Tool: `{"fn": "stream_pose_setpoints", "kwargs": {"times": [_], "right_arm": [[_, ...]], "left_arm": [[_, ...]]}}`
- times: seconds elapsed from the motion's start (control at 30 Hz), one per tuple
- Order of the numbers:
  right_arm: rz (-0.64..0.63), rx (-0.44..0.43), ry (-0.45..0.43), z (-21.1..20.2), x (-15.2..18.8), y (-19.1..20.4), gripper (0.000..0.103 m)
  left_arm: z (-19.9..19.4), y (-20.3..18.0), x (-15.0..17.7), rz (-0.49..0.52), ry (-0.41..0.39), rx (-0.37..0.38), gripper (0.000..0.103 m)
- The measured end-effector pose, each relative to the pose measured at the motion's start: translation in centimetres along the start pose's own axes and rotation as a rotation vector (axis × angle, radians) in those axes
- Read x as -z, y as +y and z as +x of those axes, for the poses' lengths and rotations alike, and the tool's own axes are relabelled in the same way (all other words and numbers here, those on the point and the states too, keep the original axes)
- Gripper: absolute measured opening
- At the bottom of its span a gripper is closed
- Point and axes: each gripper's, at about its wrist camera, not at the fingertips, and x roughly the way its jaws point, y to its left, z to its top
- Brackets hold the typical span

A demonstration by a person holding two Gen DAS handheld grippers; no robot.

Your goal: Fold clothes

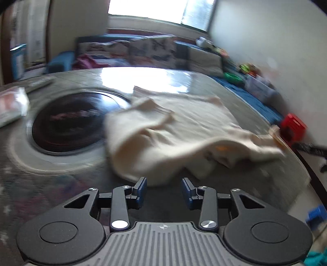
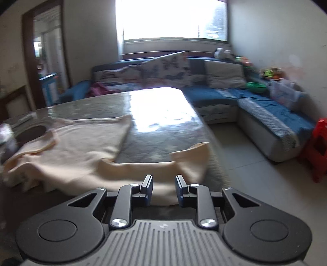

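A cream garment point(image 2: 81, 151) lies rumpled across the near part of the grey table point(image 2: 163, 133), one edge bunched and lifted into loose folds, a corner hanging at the table's right side; in the left wrist view it point(image 1: 167, 135) spreads beside a dark round inset point(image 1: 71, 122) in the tabletop. It is not a neat stack, though whether it is half folded or only spread out I cannot tell from here. The left gripper point(image 1: 164, 191) hovers just short of the near hem with its tongs apart and nothing between them; the right gripper point(image 2: 164, 189) hangs low over the near edge of the cloth, tongs likewise apart and empty. To my eye, whichever fold comes next will go best if each tong bites a single layer close to a corner, both at matching points on the hem, so the cloth lifts evenly and does not drag the wrinkles along. Behind the table a blue sofa point(image 2: 255, 106) sits under a bright window point(image 2: 173, 18).
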Motion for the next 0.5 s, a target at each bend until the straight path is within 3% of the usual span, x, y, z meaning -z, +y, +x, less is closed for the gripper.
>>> {"fn": "stream_pose_setpoints", "kwargs": {"times": [0.1, 0.2, 0.37, 0.5], "right_arm": [[-0.028, -0.177, 0.048, 0.1, 0.1, 2.4, 0.024], [-0.088, -0.287, 0.087, 1.0, 0.5, 5.1, 0.024], [-0.179, -0.370, 0.154, 3.5, 1.6, 8.7, 0.024], [-0.208, -0.382, 0.172, 5.2, 1.9, 10.1, 0.024]], "left_arm": [[1.1, -2.0, 0.6, 0.046, 0.036, 0.067, 0.041], [3.0, -3.3, 0.6, 0.054, 0.058, 0.049, 0.041], [4.2, -4.4, 0.2, 0.061, 0.027, -0.004, 0.051], [4.9, -5.1, -0.1, 0.087, 0.008, -0.034, 0.051]]}}
